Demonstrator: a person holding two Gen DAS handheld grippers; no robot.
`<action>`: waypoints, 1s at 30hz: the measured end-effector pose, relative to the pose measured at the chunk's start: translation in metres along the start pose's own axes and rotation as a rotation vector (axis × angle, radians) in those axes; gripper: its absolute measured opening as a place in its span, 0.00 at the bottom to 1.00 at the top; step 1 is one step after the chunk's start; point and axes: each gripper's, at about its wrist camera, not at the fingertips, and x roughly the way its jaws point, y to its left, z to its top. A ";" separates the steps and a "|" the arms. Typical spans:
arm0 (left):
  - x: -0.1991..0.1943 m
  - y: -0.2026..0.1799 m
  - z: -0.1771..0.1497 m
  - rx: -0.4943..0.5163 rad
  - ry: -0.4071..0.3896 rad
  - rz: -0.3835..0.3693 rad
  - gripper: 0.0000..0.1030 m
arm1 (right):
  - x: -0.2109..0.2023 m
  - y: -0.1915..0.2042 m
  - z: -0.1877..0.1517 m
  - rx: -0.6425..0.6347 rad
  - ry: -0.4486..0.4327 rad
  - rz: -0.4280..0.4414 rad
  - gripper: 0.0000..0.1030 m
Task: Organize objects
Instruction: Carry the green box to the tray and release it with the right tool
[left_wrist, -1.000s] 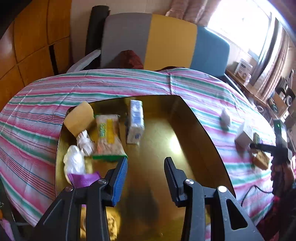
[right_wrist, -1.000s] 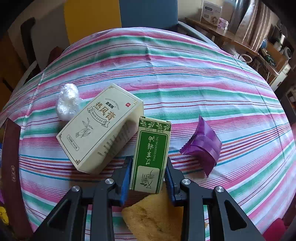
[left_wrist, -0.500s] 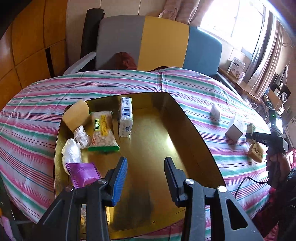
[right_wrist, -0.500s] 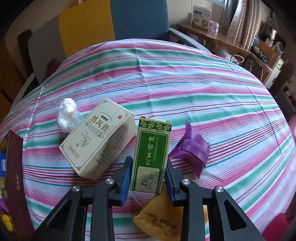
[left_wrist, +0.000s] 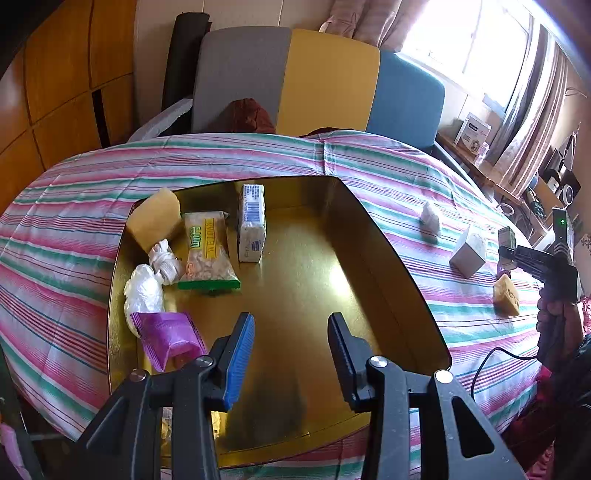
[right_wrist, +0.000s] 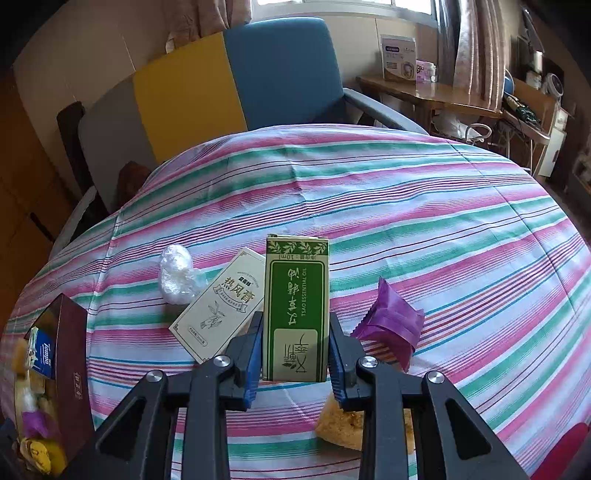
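My right gripper (right_wrist: 295, 326) holds an upright green essential-oil box (right_wrist: 297, 306) clear above the striped tablecloth (right_wrist: 406, 206); its jaws are closing and the pads press on the box's sides. The left wrist view shows that gripper and box (left_wrist: 506, 236) at the far right, held by a person's hand (left_wrist: 554, 314). My left gripper (left_wrist: 290, 321) hovers open, with nothing between its fingers, over the gold tray (left_wrist: 314, 280). The tray holds a sponge (left_wrist: 155, 218), a peanut packet (left_wrist: 207, 251), a tissue pack (left_wrist: 252, 221), white wads (left_wrist: 144, 291) and a purple packet (left_wrist: 168, 338).
On the cloth lie a cream box (right_wrist: 221, 302), a plastic wad (right_wrist: 177, 273), a purple packet (right_wrist: 391, 321) and a yellow sponge (right_wrist: 343, 424) below the right fingers. The tray's maroon wall (right_wrist: 74, 350) stands at the left. A multicoloured chair (right_wrist: 240, 81) is behind the table.
The right gripper has risen with the green box, tilting up so the cloth items sit lower and farther off. The left gripper has drawn back a little from the tray.
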 end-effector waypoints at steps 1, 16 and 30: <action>0.000 0.001 -0.001 -0.001 0.003 -0.001 0.40 | 0.002 0.000 -0.001 -0.003 0.008 -0.002 0.30; -0.008 0.027 -0.010 -0.049 -0.015 0.001 0.40 | -0.063 0.090 -0.003 -0.155 -0.023 0.196 0.30; -0.017 0.075 -0.018 -0.157 -0.037 -0.006 0.40 | -0.019 0.326 -0.057 -0.497 0.255 0.385 0.30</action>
